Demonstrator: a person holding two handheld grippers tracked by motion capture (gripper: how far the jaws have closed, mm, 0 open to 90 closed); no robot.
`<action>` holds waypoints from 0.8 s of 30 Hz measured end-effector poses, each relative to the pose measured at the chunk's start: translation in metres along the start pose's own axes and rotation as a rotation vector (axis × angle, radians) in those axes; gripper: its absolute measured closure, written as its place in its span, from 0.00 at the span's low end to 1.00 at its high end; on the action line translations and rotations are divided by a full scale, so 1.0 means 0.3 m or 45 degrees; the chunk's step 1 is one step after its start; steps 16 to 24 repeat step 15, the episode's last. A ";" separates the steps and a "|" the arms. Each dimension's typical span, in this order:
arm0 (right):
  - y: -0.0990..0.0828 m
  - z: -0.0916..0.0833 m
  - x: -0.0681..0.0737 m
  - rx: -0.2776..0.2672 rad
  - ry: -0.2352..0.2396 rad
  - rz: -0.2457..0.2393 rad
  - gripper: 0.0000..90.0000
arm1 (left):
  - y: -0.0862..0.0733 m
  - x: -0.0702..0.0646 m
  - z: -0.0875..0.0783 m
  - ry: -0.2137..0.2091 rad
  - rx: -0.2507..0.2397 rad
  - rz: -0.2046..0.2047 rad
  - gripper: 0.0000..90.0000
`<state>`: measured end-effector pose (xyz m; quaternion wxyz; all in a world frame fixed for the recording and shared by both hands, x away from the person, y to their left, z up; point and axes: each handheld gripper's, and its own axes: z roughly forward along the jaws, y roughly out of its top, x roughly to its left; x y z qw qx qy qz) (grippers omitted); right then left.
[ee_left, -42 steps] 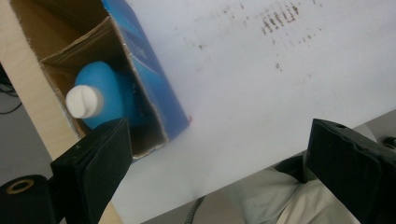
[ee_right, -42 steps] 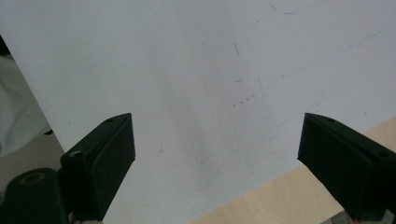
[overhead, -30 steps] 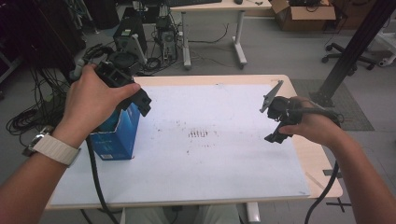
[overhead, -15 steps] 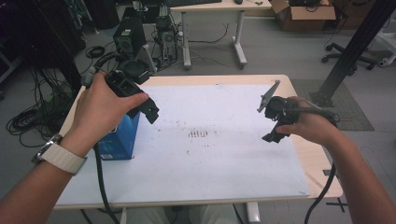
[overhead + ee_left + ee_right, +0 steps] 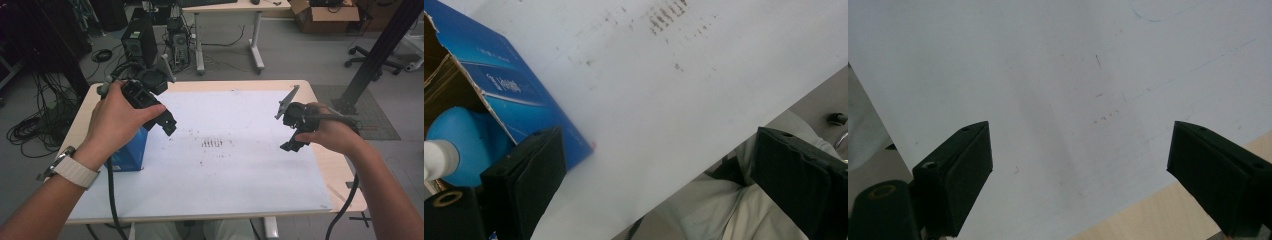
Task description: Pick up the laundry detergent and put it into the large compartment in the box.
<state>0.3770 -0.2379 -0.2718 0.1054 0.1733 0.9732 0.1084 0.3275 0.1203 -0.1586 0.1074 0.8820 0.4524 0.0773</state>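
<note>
A blue cardboard box [image 5: 128, 154] stands at the left side of the white sheet [image 5: 235, 175] that covers the table. My left gripper [image 5: 166, 121] hangs above the sheet just right of the box's top, held from above by a hand. In the left gripper view the box [image 5: 519, 95] has a torn-open top. Inside it lies a blue rounded thing with a white cap [image 5: 459, 145]. That left gripper [image 5: 659, 185] is open and holds nothing. My right gripper [image 5: 292, 136] hovers over the sheet's right part. It is open too, and bare sheet lies between the right gripper's [image 5: 1083, 175] jaws.
Dark smudges [image 5: 215, 143] mark the sheet's middle. The wooden table edge [image 5: 1148, 220] shows at the sheet's right border. On the floor beyond the table are computer towers [image 5: 140, 40], cables and another desk [image 5: 230, 7]. A black post [image 5: 380, 55] rises at the right.
My left gripper has risen off the box's top and swung right, toward the sheet's middle. The right gripper has hardly moved.
</note>
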 end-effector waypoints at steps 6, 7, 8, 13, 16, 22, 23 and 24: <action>0.002 0.001 0.000 -0.001 -0.001 -0.006 0.12 | 0.004 0.002 0.005 -0.011 0.001 0.006 0.09; 0.001 0.001 0.000 0.002 0.000 -0.004 0.12 | 0.004 0.000 0.007 -0.013 -0.001 0.005 0.09; 0.000 0.002 -0.001 0.002 0.000 -0.004 0.12 | 0.005 0.000 0.008 -0.013 0.000 0.008 0.09; -0.003 0.003 -0.002 -0.001 0.000 -0.002 0.12 | 0.007 0.000 0.010 -0.017 -0.003 0.011 0.09; -0.003 0.003 -0.004 -0.003 0.000 -0.001 0.12 | 0.008 0.002 0.008 -0.018 -0.003 0.011 0.09; -0.003 0.003 -0.004 -0.003 0.000 -0.001 0.12 | 0.008 0.002 0.008 -0.018 -0.003 0.011 0.09; -0.003 0.003 -0.004 -0.003 0.000 -0.001 0.12 | 0.008 0.002 0.008 -0.018 -0.003 0.011 0.09; -0.003 0.003 -0.004 -0.003 0.000 -0.001 0.12 | 0.008 0.002 0.008 -0.018 -0.003 0.011 0.09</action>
